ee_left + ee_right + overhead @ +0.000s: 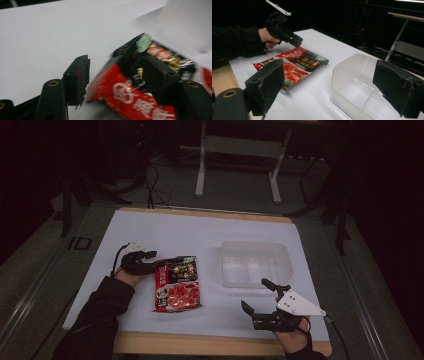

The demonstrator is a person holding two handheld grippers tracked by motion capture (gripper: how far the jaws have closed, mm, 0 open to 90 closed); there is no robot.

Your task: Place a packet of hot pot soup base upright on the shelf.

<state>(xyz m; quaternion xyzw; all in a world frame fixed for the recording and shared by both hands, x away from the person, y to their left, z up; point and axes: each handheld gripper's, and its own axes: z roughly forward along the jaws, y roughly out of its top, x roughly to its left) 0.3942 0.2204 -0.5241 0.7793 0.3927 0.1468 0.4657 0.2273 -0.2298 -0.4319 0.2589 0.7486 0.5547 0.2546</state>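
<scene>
From above, my left tool [150, 261] sits at the red packet's [176, 283] far left corner on the surface [200, 232]. Its own view has half-open jaws straddling that corner (not yet pinching); next, squeeze. My right tool [332, 87] waits, gaping, by the clear tub [352, 85].

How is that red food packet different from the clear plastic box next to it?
The red packet is flat, opaque and printed in red and black; the clear box is see-through and plain. The packet lies flat and sealed, while the box stands open-topped with nothing in it. The left gripper straddles the packet's edge; no gripper is at the box. Both rest on the white table.
</scene>
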